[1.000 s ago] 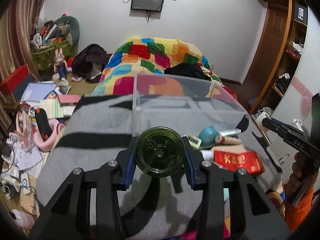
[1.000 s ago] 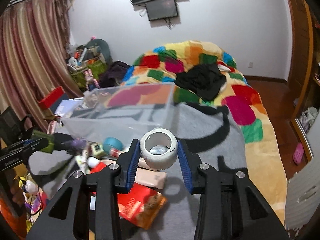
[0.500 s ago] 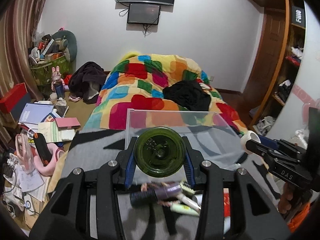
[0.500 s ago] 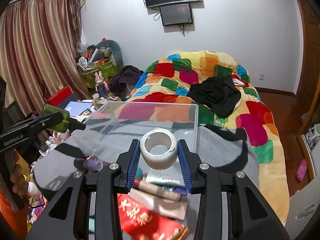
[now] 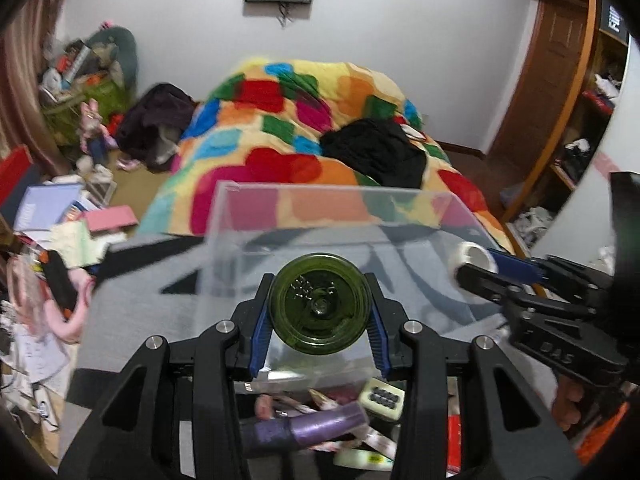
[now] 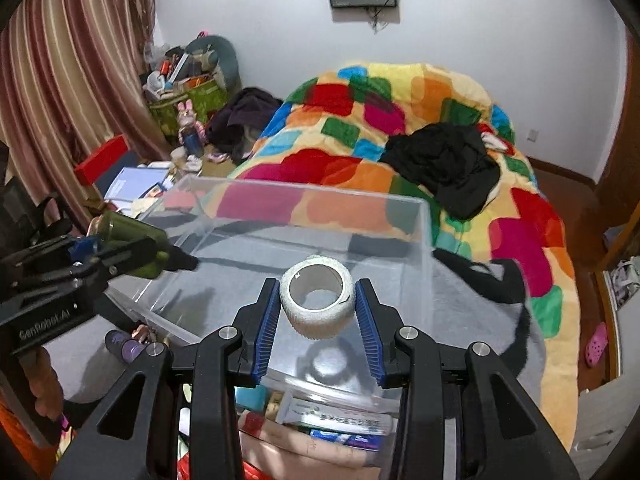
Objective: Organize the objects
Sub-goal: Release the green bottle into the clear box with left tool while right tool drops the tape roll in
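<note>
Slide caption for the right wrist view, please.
Right gripper holds white tape roll over the clear bin.

At the centre of both views a clear bin (image 6: 304,240) sits on a blanket (image 5: 132,300), with the quilted bed (image 6: 400,128) behind it toward the upper frame. The left gripper (image 5: 319,316) holds a bottle (image 5: 319,311) over the bin's near edge; the right gripper (image 6: 317,312) holds a tape roll (image 6: 317,302) above the bin. Small items (image 6: 328,428) lie below the bin, at the bottom of the frame. Books (image 5: 44,204) lie at the left.
</note>
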Tool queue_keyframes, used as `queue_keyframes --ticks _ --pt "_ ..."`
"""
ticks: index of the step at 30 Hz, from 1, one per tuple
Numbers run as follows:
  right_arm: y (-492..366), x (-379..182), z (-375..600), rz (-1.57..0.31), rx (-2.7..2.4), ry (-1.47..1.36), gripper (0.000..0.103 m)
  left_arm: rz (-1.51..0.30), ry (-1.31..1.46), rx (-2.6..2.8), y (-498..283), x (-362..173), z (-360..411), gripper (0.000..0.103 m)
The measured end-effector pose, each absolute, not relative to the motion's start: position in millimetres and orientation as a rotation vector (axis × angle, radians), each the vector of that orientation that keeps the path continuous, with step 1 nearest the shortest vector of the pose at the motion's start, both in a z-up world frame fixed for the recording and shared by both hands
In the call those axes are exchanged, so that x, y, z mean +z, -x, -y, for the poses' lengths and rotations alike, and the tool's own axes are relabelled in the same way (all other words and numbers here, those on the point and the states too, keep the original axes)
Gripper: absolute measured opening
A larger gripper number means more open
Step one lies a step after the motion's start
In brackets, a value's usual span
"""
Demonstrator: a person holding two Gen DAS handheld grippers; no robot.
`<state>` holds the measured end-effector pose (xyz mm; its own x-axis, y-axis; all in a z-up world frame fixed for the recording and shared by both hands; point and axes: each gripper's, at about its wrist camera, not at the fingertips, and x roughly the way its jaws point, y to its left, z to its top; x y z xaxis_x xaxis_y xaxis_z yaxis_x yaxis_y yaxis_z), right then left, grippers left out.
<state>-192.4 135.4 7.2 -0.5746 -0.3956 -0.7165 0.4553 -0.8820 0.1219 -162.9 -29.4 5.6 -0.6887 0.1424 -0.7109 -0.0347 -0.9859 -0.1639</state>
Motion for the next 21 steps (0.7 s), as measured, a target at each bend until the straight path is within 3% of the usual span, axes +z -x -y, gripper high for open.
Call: queue_keyframes --ticks 7,11,21 --pt "185.0 4.5 -130.0 -0.142 -2.418 -1.078 0.037 0.222 1.198 2.769 156.7 4.6 28.3 0.043" --pt "177.4 11.8 -132.7 -0.144 -2.433 -1.041 0.051 0.219 1.165 2.778 146.6 13.7 28.8 0.055" --pt "142.4 26.8 -151.4 -0.137 -2.447 -0.959 0.057 0.109 1.146 2.782 111.3 18.6 26.5 0.071"
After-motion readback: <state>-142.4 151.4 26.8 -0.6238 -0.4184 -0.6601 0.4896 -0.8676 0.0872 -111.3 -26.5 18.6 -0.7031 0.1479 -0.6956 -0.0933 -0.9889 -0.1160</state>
